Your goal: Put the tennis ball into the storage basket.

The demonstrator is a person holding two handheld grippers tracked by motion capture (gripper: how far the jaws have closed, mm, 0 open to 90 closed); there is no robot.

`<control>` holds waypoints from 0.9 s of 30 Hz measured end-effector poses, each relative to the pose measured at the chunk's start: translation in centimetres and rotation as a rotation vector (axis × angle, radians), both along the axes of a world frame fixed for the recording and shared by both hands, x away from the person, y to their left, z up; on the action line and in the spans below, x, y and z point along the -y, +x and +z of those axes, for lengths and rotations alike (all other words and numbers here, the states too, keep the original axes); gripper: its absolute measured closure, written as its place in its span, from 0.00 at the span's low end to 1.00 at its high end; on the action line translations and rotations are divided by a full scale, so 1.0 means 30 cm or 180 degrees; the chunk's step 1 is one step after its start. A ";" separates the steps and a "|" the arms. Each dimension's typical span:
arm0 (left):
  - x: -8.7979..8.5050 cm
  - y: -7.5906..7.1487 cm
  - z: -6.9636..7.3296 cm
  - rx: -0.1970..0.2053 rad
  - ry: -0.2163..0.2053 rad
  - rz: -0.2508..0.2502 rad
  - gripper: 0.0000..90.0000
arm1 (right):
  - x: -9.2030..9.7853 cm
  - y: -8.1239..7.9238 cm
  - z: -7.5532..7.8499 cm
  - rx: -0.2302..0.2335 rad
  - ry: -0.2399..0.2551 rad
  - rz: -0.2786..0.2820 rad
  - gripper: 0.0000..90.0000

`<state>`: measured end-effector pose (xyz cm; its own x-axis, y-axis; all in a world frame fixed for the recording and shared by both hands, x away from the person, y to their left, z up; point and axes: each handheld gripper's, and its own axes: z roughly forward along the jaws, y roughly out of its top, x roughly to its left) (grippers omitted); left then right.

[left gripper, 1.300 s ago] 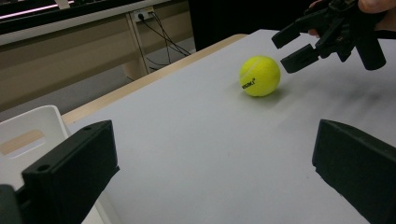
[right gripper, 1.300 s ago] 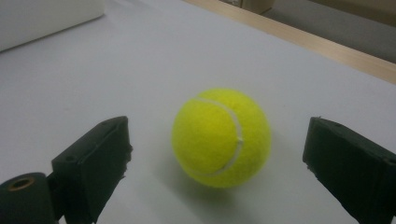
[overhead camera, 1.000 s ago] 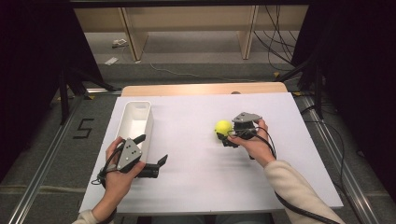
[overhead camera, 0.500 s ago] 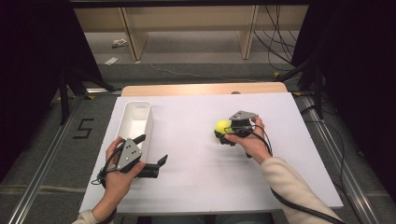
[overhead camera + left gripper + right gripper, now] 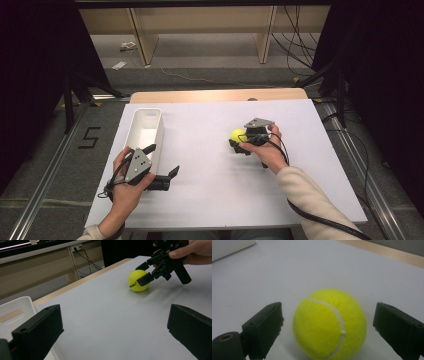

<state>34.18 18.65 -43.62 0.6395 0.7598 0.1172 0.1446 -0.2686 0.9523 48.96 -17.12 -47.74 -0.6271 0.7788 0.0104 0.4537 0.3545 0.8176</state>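
Your right gripper (image 5: pixel 327 327) has been closing slightly, jaws spread either side of the ball (image 5: pixel 329 323) on the table (image 5: pixel 210 190), not touching. Close off-centre and it rolls away. Left gripper (image 5: pixel 110 332) spread, empty.

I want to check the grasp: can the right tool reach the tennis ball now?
Probably yes. The right tool stands open around the tennis ball, a gap on each side, nothing between.

Tennis ball (image 5: pixel 238 135) right on table (image 5: pixel 210 185) — bin (image 5: pixel 145 131) left.
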 end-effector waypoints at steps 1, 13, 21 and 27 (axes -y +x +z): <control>0.000 0.000 0.000 0.0000 -0.0004 -0.0001 0.00 | -0.002 0.002 -0.003 -0.0006 -0.0001 -0.0004 0.11; -0.002 0.000 0.001 -0.0002 -0.0009 -0.0005 0.00 | -0.018 0.021 -0.026 -0.0060 -0.0021 -0.0002 0.11; -0.001 0.000 0.000 -0.0003 -0.0009 -0.0010 0.00 | -0.013 0.030 -0.035 -0.0088 0.0025 -0.0037 0.13; -0.001 0.000 0.000 -0.0002 -0.0006 -0.0009 0.00 | -0.014 0.035 -0.039 -0.0112 0.0053 -0.0051 0.14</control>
